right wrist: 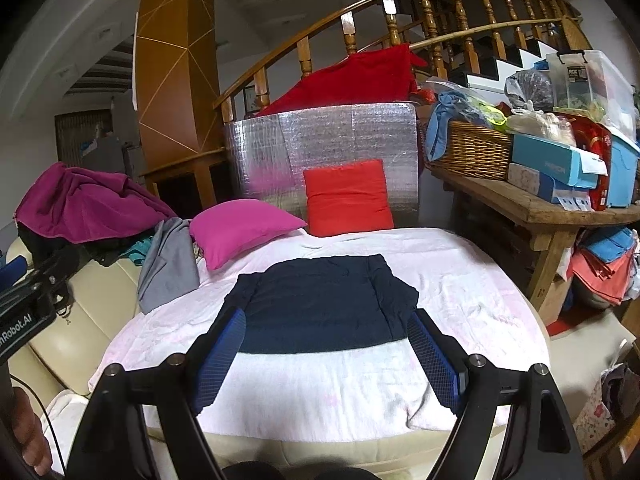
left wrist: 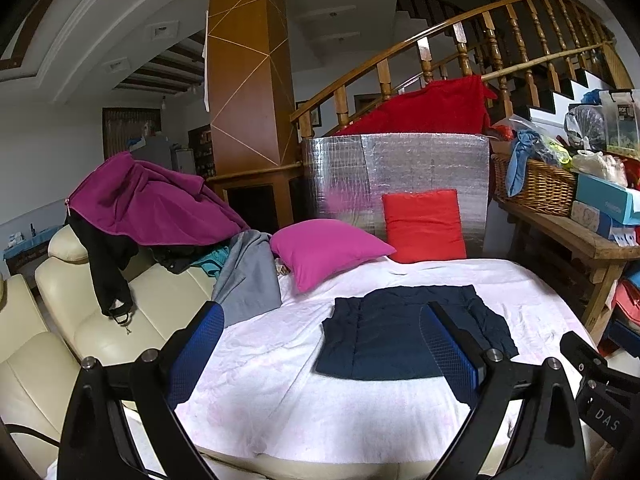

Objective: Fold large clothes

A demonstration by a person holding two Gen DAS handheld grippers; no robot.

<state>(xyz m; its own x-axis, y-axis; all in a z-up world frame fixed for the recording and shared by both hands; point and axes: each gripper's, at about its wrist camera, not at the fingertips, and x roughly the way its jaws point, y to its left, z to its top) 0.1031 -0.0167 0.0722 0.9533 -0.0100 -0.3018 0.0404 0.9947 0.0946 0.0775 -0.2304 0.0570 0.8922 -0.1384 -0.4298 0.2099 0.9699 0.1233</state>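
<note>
A dark navy garment (left wrist: 404,332) (right wrist: 320,304) lies folded into a flat rectangle on the white sheet (left wrist: 304,392) (right wrist: 328,388). My left gripper (left wrist: 320,316) hovers open above the sheet, short of the garment's near left part, its blue pads empty. My right gripper (right wrist: 326,320) is open too, held over the garment's near edge with nothing between its pads. The right gripper's black body shows at the right edge of the left wrist view (left wrist: 600,384). The left gripper's body shows at the left edge of the right wrist view (right wrist: 28,304).
A magenta pillow (left wrist: 324,250) and a red pillow (left wrist: 424,224) rest at the sheet's far end against a silver foil panel (left wrist: 400,168). Unfolded clothes, magenta (left wrist: 148,200) and grey (left wrist: 248,276), pile on the cream sofa (left wrist: 100,320) at left. A cluttered wooden bench (right wrist: 532,204) stands right.
</note>
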